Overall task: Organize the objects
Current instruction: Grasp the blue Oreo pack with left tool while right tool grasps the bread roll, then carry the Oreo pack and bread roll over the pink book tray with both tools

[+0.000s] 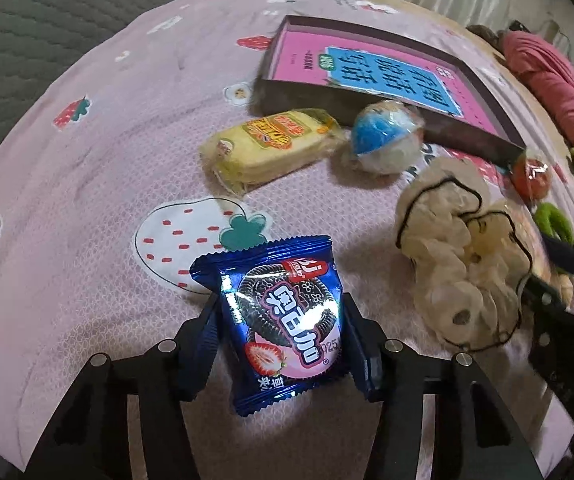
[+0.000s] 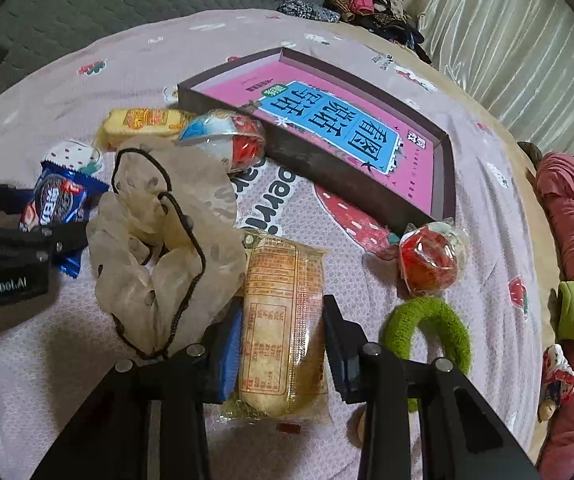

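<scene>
Fingers (image 2: 51, 236) labelled "GenRobot.AI" grip blue cookie packet (image 1: 283, 328).

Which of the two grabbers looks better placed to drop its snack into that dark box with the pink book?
Probably the right gripper. Its pale wafer packet lies close in front of the dark shallow box. The left gripper, closed on the blue cookie packet, has the beige scrunchie and other snacks between.

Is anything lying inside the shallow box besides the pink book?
No. In the right wrist view the box holds only the pink book; the snacks lie outside on the bedspread.
</scene>
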Demonstrator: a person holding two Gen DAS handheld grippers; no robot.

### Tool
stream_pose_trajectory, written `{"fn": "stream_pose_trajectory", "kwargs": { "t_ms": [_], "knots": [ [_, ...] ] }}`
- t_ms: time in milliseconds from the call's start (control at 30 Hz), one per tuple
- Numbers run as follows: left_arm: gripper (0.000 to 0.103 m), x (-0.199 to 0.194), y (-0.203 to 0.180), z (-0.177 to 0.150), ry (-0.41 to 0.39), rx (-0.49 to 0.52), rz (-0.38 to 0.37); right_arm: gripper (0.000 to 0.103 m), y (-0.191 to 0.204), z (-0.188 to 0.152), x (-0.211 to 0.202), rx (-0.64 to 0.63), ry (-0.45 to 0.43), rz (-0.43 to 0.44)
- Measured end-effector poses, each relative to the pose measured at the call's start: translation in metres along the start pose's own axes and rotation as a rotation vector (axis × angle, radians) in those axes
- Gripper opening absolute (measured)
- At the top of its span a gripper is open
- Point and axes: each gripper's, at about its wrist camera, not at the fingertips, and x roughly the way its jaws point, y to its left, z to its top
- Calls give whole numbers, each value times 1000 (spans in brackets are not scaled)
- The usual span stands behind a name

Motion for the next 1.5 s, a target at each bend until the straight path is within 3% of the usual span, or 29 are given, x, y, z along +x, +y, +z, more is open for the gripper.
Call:
{"fn": "stream_pose_trajectory", "kwargs": {
  "t_ms": [367,1067,1500],
  "knots": [
    [54,-20,8,-13,-35,-6,-31,37,-11,-4,-24,77,-60,56],
    [54,-100,-19,-12,-208,83,-27,37,-30,-9,-103,160,-253,109],
    [54,-139,-40,34,-327,148,-45,37,-68,6,-164,212,-396,84]
  ]
}}
